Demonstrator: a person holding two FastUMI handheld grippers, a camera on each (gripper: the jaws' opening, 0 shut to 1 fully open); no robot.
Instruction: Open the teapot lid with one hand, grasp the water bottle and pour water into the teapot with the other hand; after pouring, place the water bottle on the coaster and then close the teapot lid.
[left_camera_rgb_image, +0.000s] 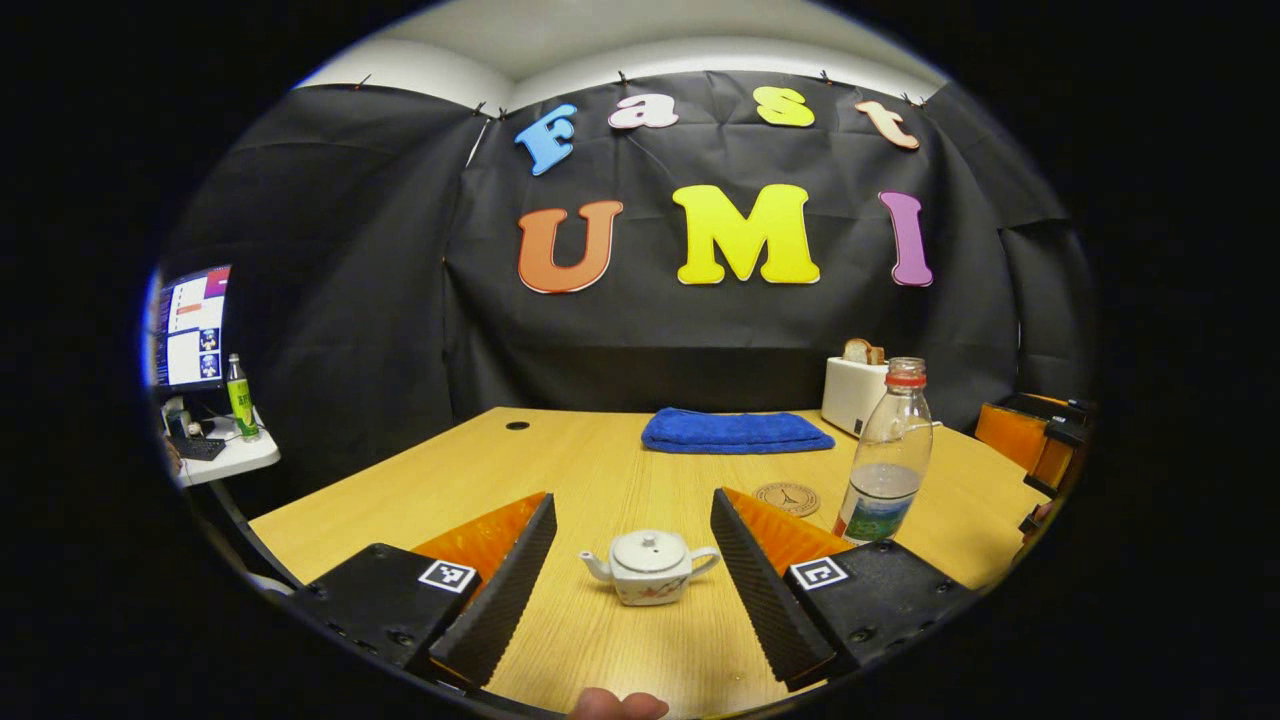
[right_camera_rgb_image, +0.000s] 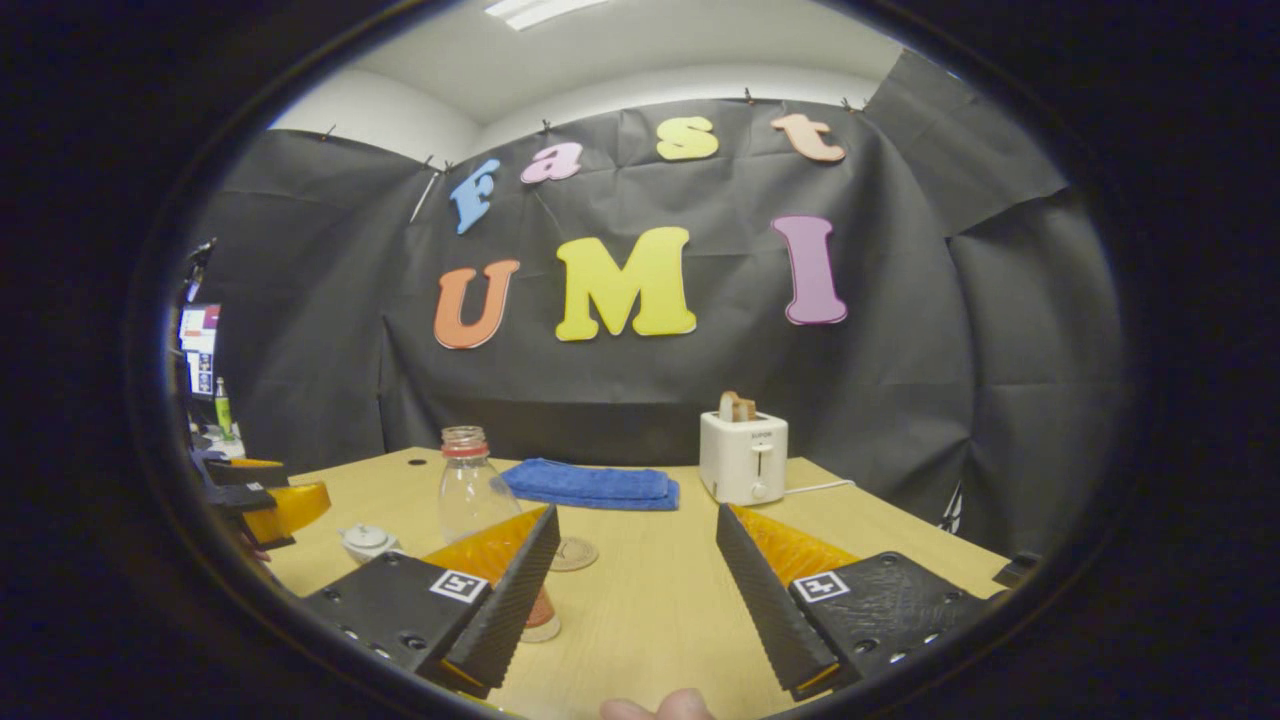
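A light wooden tabletop (left_camera_rgb_image: 600, 470) runs back to the booth's black cloth wall. A small white teapot (left_camera_rgb_image: 648, 567), lid on, stands near the tabletop's front edge, with bare wood all round it. In the left gripper view, the left gripper (left_camera_rgb_image: 634, 560) hovers low in front of the teapot, level and pointing straight at it; its jaws stand wide apart, the teapot framed between them without touching either. To the right of the teapot and slightly farther back stands an uncapped clear water bottle (left_camera_rgb_image: 888, 455), upright and partly filled. A round coaster (left_camera_rgb_image: 787, 497) lies between teapot and bottle, a little behind the teapot. Well behind the teapot lies a folded blue towel (left_camera_rgb_image: 735, 431), with a white toaster (left_camera_rgb_image: 853, 392) to the towel's right, near the wall.

In the right gripper view, the right gripper (right_camera_rgb_image: 634, 560) hovers to the right of the teapot (right_camera_rgb_image: 366, 541) and bottle (right_camera_rgb_image: 470, 490), jaws wide and empty, over open wood reaching back to the toaster (right_camera_rgb_image: 743, 457).
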